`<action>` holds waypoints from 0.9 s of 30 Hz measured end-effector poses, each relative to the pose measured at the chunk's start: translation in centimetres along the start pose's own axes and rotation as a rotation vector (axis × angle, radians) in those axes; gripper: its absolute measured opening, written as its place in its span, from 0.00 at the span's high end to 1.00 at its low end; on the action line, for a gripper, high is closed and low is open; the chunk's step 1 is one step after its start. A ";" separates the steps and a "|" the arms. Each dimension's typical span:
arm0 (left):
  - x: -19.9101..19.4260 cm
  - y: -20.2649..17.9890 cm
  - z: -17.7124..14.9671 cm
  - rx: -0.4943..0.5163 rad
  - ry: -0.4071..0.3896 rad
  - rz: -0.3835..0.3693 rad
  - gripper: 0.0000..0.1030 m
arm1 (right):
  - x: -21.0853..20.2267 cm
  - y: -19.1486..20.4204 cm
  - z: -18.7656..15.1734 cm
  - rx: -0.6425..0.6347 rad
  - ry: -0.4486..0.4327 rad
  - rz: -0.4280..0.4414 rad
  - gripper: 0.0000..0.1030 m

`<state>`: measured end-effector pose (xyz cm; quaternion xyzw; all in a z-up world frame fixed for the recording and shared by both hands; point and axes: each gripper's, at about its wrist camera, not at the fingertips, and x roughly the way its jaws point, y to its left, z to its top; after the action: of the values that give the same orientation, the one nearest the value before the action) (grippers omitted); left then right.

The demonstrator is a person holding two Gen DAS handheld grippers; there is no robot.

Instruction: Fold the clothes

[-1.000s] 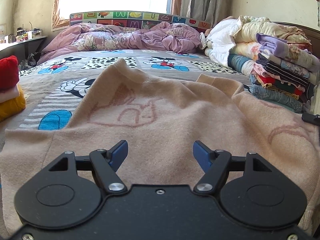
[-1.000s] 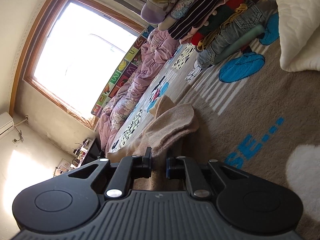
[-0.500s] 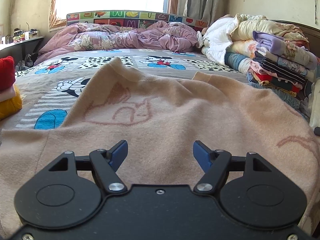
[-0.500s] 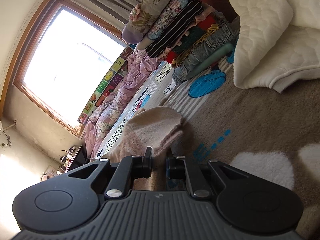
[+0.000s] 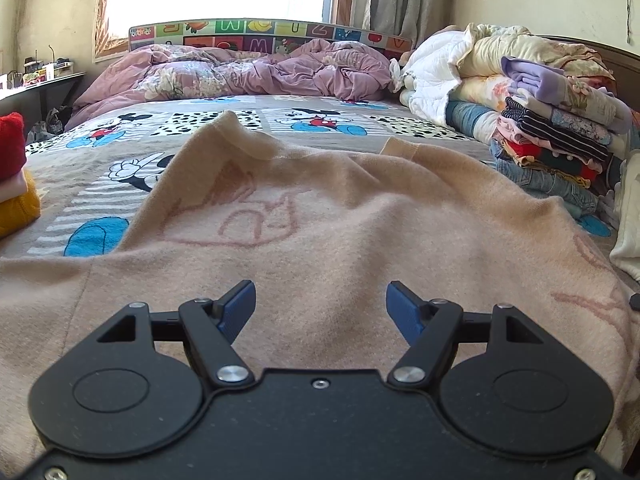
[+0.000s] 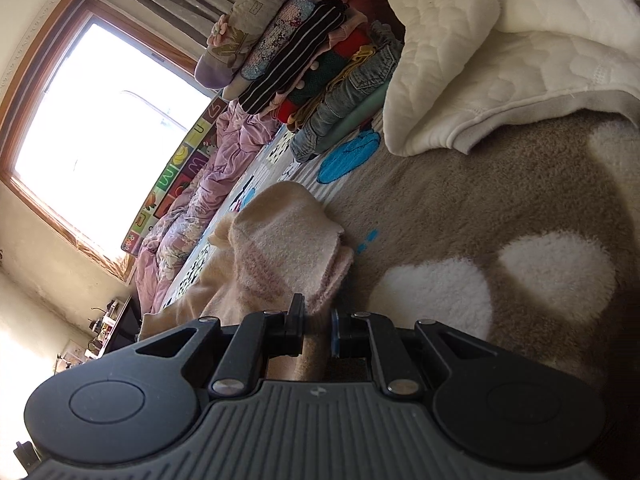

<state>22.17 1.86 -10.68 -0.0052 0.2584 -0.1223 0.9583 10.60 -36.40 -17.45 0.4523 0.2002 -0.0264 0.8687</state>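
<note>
Left wrist view shows the beige sweater (image 5: 328, 216) spread over the bed (image 5: 224, 120), its far edge toward the purple duvet (image 5: 248, 72). Over the sweater's near part the left gripper (image 5: 320, 304) hangs, fingers wide and empty. Beside the white quilt (image 6: 500, 52), the right gripper (image 6: 316, 328) has its fingers pinched narrow on the sweater's bunched cuff.

A beige sweater (image 5: 320, 232) with a faint pink line drawing is seen at frame centre. The bedsheet (image 5: 120, 168) at left is printed with grey, blue and black-spotted cartoon panels. A mauve floral quilt (image 5: 240, 72) is seen at the top, and a multicoloured clothes stack (image 5: 560, 136) at right.
</note>
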 end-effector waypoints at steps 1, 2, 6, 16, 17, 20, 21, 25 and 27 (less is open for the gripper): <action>0.0 0.0 0.0 0.001 0.000 0.000 0.30 | -0.1 -0.2 -0.1 0.000 0.001 -0.009 0.86; 0.0 -0.1 0.0 0.002 0.000 0.000 0.30 | -0.1 -0.4 -0.3 0.004 0.003 -0.015 0.86; 0.1 -0.1 0.0 0.003 0.001 0.000 0.30 | -0.1 -1.6 -0.8 0.053 0.004 -0.007 0.86; 0.3 0.1 -0.1 0.003 0.008 0.005 0.30 | 1.5 -4.1 0.6 0.265 0.002 0.133 0.74; 0.4 0.0 -0.1 0.004 0.010 0.005 0.30 | 1.9 -4.2 0.8 0.273 0.009 0.142 0.74; 0.6 0.0 -0.2 0.008 0.015 0.006 0.30 | 3.0 -4.2 1.7 0.276 0.034 0.172 0.73; 0.7 0.0 -0.2 0.009 0.018 0.006 0.30 | 3.4 -4.2 2.0 0.277 0.042 0.181 0.72; 1.1 -0.1 -0.4 0.015 0.031 0.008 0.30 | 4.9 -4.4 3.2 0.279 0.076 0.221 0.72; 1.3 -0.1 -0.4 0.018 0.037 0.008 0.30 | 5.8 -4.4 4.0 0.273 0.095 0.240 0.72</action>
<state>23.00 1.47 -11.70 0.0068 0.2747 -0.1207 0.9539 16.24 -41.33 -20.97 0.5873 0.1803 0.0721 0.7857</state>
